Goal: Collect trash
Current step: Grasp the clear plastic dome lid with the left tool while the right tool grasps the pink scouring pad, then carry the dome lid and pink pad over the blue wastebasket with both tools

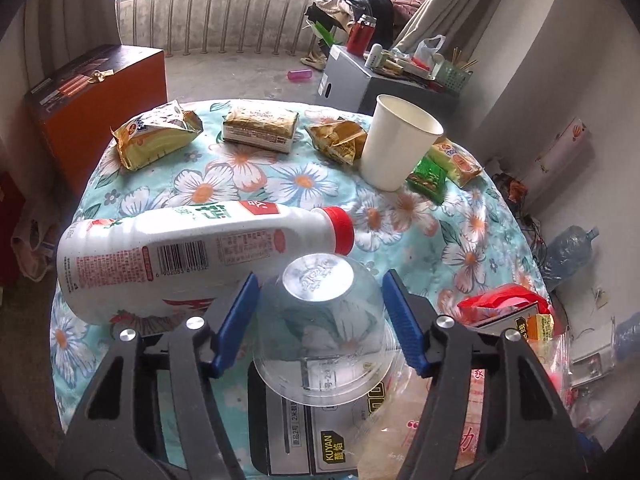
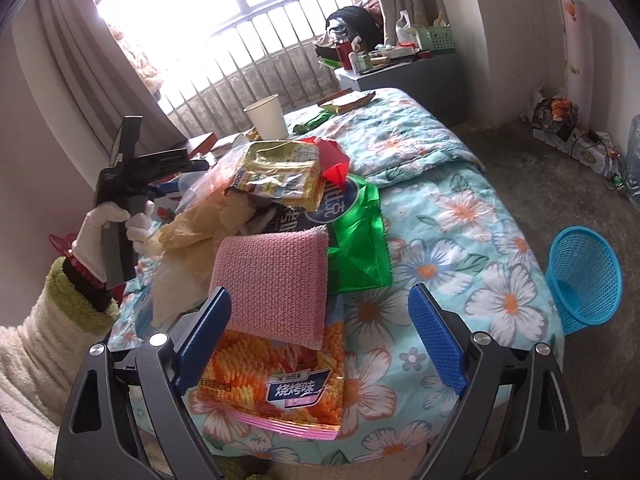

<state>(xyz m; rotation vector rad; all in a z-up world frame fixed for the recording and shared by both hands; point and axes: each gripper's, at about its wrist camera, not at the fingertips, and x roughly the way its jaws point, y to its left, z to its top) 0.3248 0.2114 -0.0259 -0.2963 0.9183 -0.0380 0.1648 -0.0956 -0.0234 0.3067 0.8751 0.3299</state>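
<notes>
The left gripper (image 1: pixel 318 304) brackets an upturned clear plastic cup (image 1: pixel 320 320), pads seemingly just clear, to lift it as trash; the right gripper (image 2: pixel 320 332) hangs spread over a pink knitted pad (image 2: pixel 272 280).

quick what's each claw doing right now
left claw: around the upturned clear plastic cup; grip cannot be told.
right claw: open, pink sponge between its fingers, not gripped.

Bed with floral quilt (image 1: pixel 248 184) carries the trash: white milk bottle (image 1: pixel 192 248) on its side, clear plastic cup (image 1: pixel 320 320) upside down, upright paper cup (image 1: pixel 396 144), 3 snack wrappers along the far edge, green packet (image 1: pixel 428 176). Right-wrist view: pink scouring pad (image 2: pixel 272 284) atop orange snack bag (image 2: pixel 276 388).
</notes>
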